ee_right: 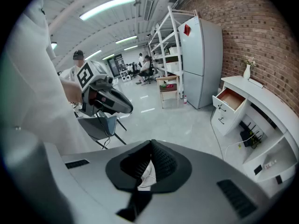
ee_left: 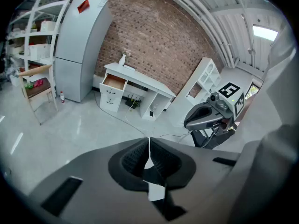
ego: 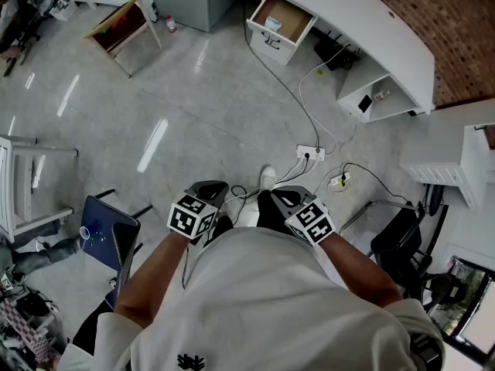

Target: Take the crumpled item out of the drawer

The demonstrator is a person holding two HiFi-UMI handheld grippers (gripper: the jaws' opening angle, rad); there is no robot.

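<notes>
Left gripper (ego: 210, 187) and right gripper (ego: 288, 197) close at torso, jaws of both pressed together, nothing between. Blue chair (ego: 108, 234) just left. Power strip (ego: 311, 153) ahead, open floor (ego: 193, 107) beyond. Far: drawer (ego: 290, 18) pulled open under white tabletop (ego: 348, 6), small pale item (ego: 272, 23) near drawer's front edge.

Both forearms (ego: 155, 273) bent in, tucked close to the body. Left gripper (ego: 209, 190) and right gripper (ego: 288, 198) side by side, pointing ahead, fingers (ee_left: 135, 157) pressed together on both, nothing between.
</notes>
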